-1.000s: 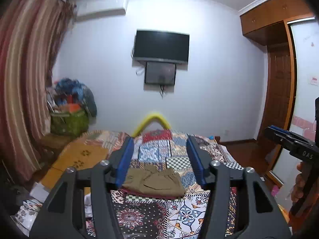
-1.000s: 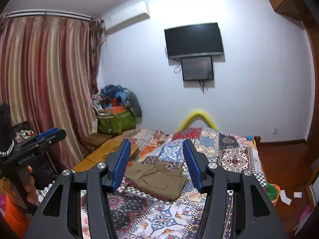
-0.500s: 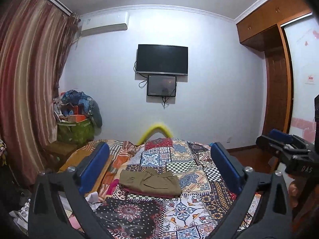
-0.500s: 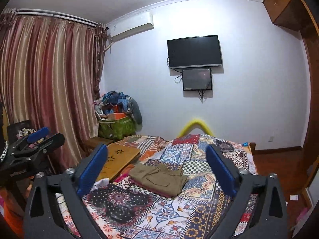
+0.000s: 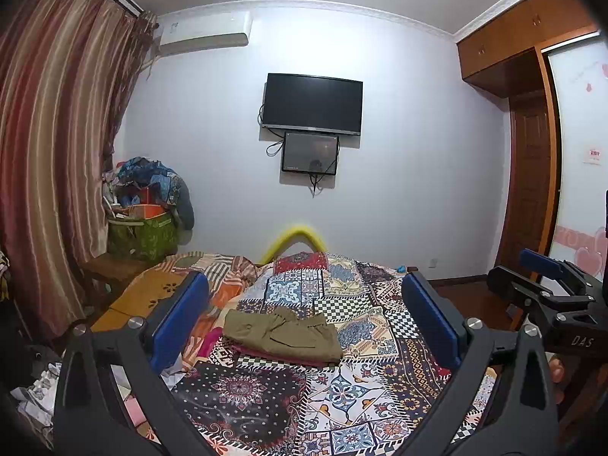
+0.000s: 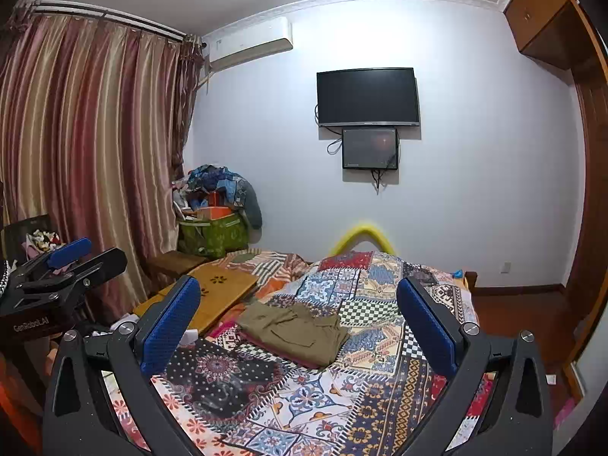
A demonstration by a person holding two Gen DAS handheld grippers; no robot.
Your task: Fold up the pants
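Currently left gripper (image 5: 304,319) and right gripper (image 6: 300,323) both gape wide, empty; folded pants (image 5: 283,332) lie on the bed (image 5: 380,380).

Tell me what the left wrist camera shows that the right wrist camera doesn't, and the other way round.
Only the left wrist view shows the right gripper from the side, the white wardrobe door with pink hearts and a wall switch. Only the right wrist view shows the left gripper from the side and a dark box of items by the curtain. Both show folded olive pants on the patchwork bedspread, the wall television, the air conditioner and open grippers.
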